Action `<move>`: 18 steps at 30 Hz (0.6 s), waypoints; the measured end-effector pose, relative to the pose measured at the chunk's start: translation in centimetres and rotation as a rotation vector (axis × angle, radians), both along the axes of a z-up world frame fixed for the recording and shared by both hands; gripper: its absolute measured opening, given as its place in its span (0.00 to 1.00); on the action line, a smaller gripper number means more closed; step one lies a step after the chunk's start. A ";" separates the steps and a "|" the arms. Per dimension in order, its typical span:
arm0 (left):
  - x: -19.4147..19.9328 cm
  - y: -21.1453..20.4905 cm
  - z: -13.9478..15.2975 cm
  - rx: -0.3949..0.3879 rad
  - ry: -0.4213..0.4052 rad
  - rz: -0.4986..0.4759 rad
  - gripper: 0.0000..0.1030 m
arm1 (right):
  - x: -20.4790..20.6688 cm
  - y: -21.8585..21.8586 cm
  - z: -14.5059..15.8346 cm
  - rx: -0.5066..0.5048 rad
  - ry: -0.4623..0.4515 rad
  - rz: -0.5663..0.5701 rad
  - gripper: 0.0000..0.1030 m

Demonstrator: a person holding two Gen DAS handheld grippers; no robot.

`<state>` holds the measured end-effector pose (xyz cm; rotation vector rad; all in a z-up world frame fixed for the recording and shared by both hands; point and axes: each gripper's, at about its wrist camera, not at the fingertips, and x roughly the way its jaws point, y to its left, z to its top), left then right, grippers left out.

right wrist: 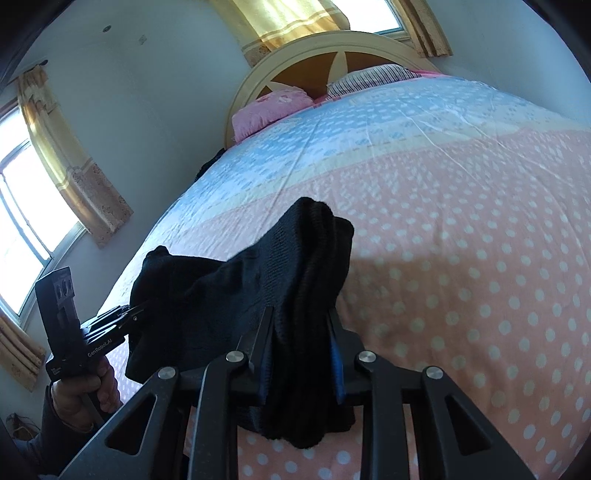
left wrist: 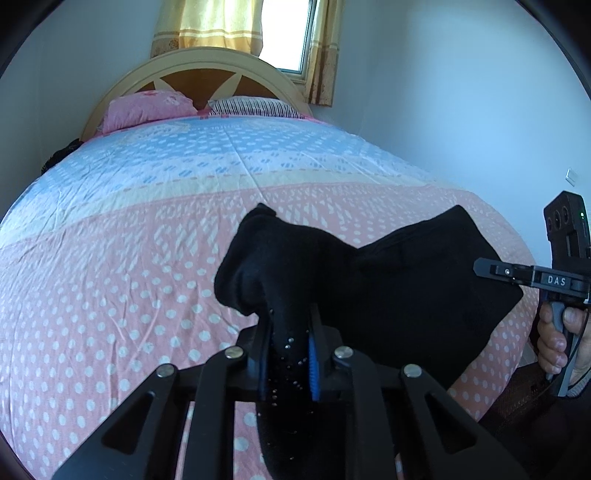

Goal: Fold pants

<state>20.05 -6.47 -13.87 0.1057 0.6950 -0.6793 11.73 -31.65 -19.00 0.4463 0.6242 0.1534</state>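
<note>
Left gripper (left wrist: 290,350) jaws clamped on black pants (left wrist: 406,295); right gripper (right wrist: 301,347) jaws likewise clamped, fabric bunched between and ahead of both, above bedspread (left wrist: 110,258).

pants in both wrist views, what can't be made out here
- Black pants: lower part, left wrist view, hidden behind the left gripper; legs and waistband indistinguishable, fabric too dark.
- Right wrist view: pants' underside blocked by the right gripper.
- Dark item beside the bed: too small to identify.

Polka-dot bed (left wrist: 110,295); arched headboard (left wrist: 195,74); curtained bright window (left wrist: 288,33).
</note>
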 end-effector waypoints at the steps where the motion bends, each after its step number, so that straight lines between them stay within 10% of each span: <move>1: 0.0 0.2 0.2 -0.002 -0.004 0.003 0.16 | 0.2 0.2 0.3 -0.002 -0.003 0.006 0.25; 18: 3.0 8.4 2.7 0.050 -0.080 0.173 0.16 | 9.4 8.8 4.8 -0.048 -0.030 0.229 0.25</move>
